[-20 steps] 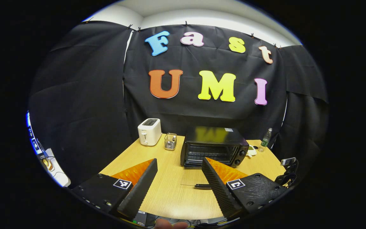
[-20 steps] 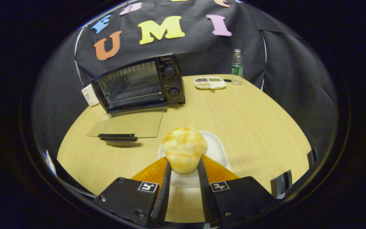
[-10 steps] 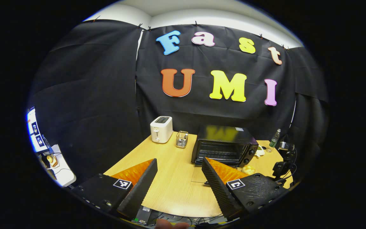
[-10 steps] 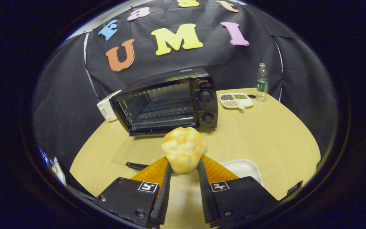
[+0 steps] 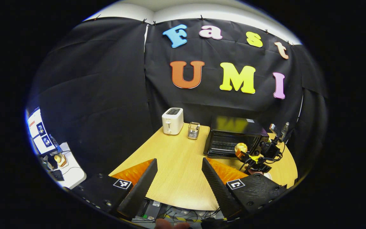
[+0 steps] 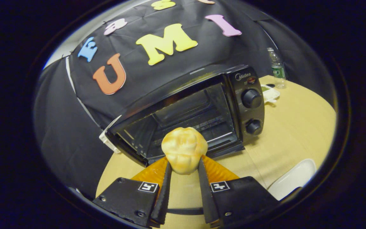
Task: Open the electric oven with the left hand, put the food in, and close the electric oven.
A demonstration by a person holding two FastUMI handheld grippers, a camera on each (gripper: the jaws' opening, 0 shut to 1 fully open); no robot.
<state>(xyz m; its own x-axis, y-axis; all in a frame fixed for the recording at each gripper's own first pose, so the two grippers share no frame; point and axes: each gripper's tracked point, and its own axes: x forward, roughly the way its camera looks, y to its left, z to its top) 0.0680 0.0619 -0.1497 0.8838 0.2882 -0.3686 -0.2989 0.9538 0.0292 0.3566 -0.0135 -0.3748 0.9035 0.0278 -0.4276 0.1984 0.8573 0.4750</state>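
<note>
The black electric oven [image 6: 189, 111] stands open, its glass door folded down flat in front, the door handle [image 6: 186, 211] low between my fingers. A golden bun [image 6: 184, 152] is gripped by my right gripper [image 6: 184, 163], which is shut on it and holds it in the air just before the oven's mouth, over the door. In the left gripper view the oven [image 5: 233, 138] sits far right, with the bun [image 5: 241, 147] and the right gripper [image 5: 256, 157] in front of it. My left gripper [image 5: 179, 162] is open and holds nothing, back over the table's near edge.
A white plate [image 6: 292, 179] lies on the wooden table [image 6: 297, 133] right of the oven door. Behind are a snack tray [image 6: 270, 93] and a bottle [image 6: 276, 68]. A white toaster [image 5: 172, 121] and a wire basket [image 5: 193, 131] stand left of the oven. A monitor [image 5: 40, 133] is at far left.
My right gripper lifted the bun off the white plate and carried it up to the oven's open mouth. My left gripper drew back and swung left, away from the oven.
</note>
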